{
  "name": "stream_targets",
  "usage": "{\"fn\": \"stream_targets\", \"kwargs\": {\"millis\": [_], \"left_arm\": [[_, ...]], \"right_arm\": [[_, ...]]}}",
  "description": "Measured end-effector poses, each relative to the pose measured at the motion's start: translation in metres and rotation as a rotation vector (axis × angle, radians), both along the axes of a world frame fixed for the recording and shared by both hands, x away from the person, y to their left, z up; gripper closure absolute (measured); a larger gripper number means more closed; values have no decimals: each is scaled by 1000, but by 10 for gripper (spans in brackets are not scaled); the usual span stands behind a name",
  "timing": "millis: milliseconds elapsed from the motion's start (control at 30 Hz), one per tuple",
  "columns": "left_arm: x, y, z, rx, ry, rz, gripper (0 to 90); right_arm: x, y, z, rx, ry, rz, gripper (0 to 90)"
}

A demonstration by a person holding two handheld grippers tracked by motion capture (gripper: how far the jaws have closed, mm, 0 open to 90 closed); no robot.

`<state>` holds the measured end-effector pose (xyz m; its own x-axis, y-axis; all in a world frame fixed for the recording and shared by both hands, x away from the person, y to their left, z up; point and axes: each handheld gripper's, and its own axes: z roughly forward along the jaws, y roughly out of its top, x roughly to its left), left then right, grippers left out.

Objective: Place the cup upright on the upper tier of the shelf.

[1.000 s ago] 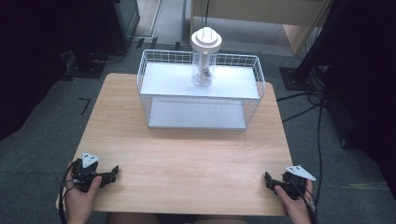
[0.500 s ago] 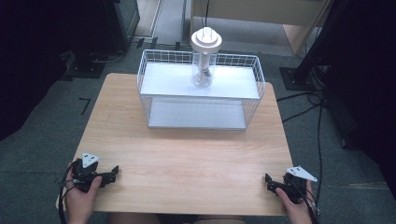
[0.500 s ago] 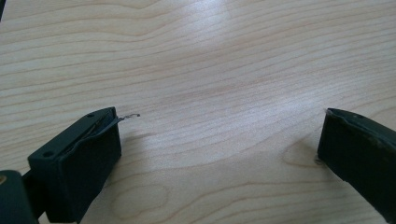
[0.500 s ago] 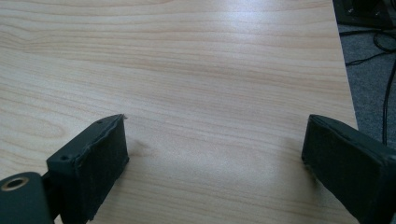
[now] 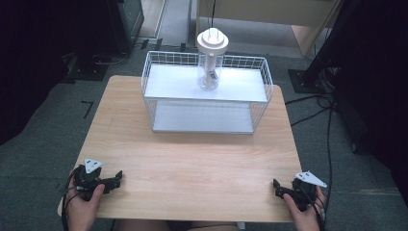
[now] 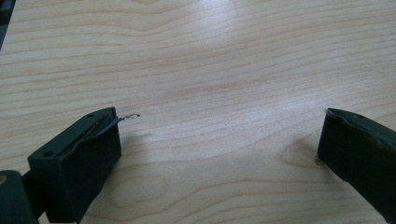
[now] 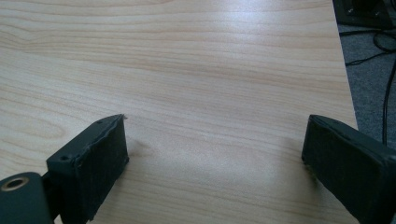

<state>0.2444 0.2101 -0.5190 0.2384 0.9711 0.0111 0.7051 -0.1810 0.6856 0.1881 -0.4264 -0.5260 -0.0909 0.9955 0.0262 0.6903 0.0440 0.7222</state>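
Currently both sets of jaws wide apart, nothing between them but bare table (image 5: 192, 168). Left gripper (image 5: 115, 179) and right gripper (image 5: 278, 187) rest at the near corners. Bottle (image 5: 210, 60) stands upright on the wire rack (image 5: 260, 103) top shelf, far side, well apart from both.

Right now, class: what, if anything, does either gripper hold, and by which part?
Nothing is held. The left gripper and the right gripper rest open on the table with only bare wood between their jaws. The jar stands untouched on the wire rack.
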Motion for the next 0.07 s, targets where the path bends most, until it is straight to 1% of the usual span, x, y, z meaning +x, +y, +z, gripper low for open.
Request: {"fn": "stream_targets", "kwargs": {"millis": [67], "left_arm": [[0,0,0,0,0,0,0]], "right_arm": [[0,0,0,0,1,0,67]]}}
